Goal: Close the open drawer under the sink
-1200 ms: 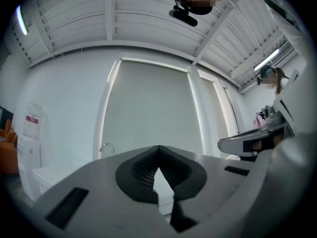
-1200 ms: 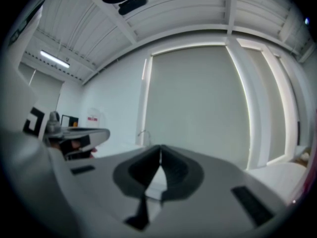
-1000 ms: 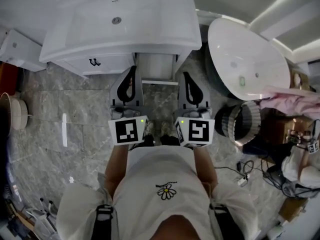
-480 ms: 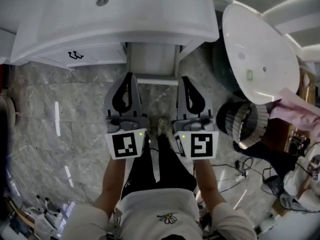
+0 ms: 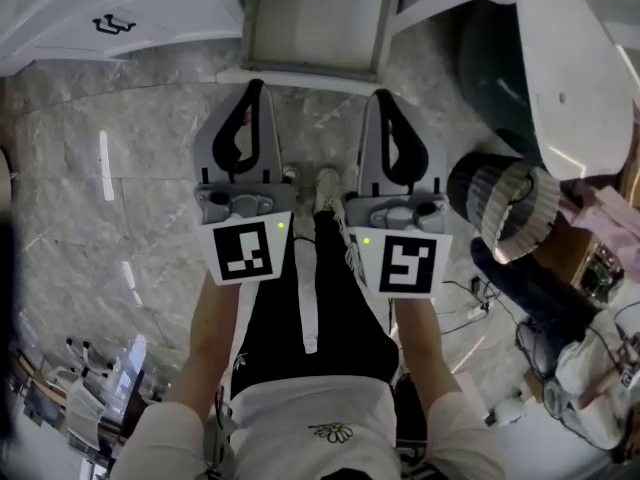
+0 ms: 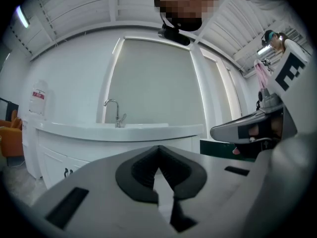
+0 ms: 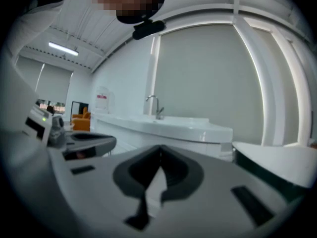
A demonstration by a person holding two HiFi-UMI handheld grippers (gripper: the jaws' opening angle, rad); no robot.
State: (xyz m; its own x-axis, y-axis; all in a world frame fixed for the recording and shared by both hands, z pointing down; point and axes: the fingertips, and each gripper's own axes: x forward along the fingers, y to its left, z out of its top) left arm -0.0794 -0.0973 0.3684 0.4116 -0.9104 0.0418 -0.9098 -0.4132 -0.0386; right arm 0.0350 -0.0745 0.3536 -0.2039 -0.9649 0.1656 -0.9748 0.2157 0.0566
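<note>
Left claw point(image 5: 254, 90) and right claw point(image 5: 384, 96): both closed and empty, side by side, tips just short of the open drawer point(image 5: 315, 23) under the sink point(image 6: 124, 131).

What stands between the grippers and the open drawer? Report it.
Nothing visible. Only bare marble floor lies between the left gripper, the right gripper and the open drawer; both grippers are shut and empty.

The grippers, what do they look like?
Both the left gripper and right gripper are grey, rounded shells with black pads. Each carries a white cube with black square markers and a tiny green light. The person wears white sleeves.
</note>
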